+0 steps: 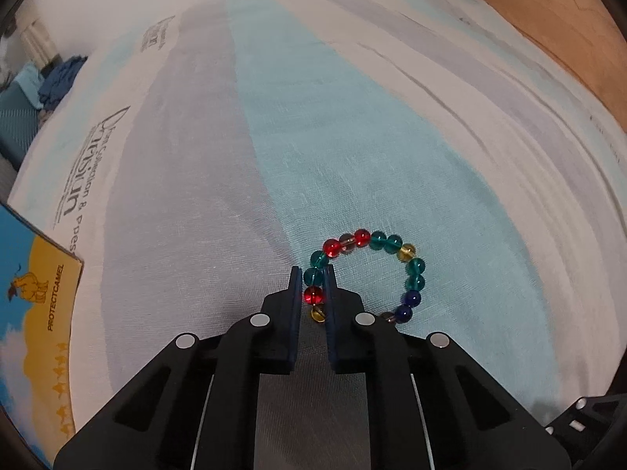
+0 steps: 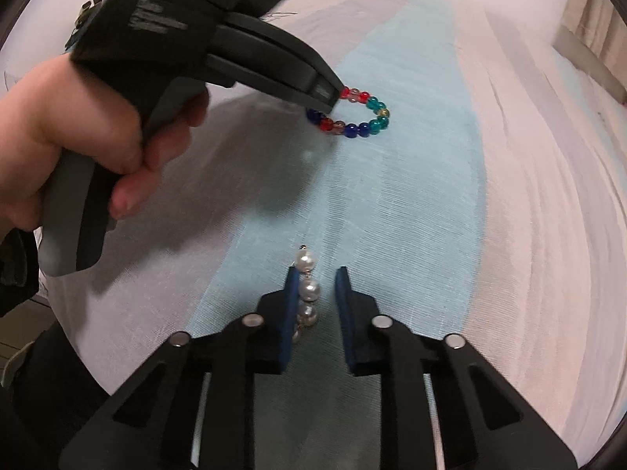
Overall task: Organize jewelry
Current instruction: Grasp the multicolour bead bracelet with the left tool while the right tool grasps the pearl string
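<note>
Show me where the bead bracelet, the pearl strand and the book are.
bead bracelet (image 1: 414, 264): left wrist view, teal bead on its right side.
pearl strand (image 2: 310, 288): right wrist view, middle pearl.
book (image 1: 43, 293): left wrist view, yellow part of the cover.

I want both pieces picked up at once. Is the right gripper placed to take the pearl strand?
Probably yes: the right gripper is open with the pearl strand between its fingers, against the left one, nothing blocking.
</note>
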`<state>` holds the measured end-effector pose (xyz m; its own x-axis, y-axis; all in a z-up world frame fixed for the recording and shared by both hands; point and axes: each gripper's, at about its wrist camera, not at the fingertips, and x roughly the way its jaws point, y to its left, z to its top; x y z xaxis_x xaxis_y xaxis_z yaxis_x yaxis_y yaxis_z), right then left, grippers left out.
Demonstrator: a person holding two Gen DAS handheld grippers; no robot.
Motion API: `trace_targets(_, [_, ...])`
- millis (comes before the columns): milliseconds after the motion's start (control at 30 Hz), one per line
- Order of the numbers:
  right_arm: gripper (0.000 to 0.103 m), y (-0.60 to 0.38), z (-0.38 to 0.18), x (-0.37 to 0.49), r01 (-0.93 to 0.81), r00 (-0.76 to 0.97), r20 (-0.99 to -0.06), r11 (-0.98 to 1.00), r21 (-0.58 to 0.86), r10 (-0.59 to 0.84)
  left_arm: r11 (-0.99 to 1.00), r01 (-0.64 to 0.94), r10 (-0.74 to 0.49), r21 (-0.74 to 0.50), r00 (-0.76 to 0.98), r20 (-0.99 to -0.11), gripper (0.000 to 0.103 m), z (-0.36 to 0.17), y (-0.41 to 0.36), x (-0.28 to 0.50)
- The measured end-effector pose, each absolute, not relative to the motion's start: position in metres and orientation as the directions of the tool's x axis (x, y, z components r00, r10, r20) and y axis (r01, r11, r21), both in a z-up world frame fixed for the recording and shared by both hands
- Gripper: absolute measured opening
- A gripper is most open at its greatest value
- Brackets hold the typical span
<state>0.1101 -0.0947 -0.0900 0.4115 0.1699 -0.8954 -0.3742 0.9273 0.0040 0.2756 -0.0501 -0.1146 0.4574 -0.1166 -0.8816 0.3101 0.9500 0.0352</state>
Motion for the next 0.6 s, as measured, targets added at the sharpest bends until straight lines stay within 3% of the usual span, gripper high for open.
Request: trace_targets(600, [0.011,-0.119,-0.062,0.134,-0.315,0.420,-0.882,0.946,0.081,0.215,0.951,0.306,-0.129,0.040,0.513,-0.849,0.009,-0.070,-0.046,0.266])
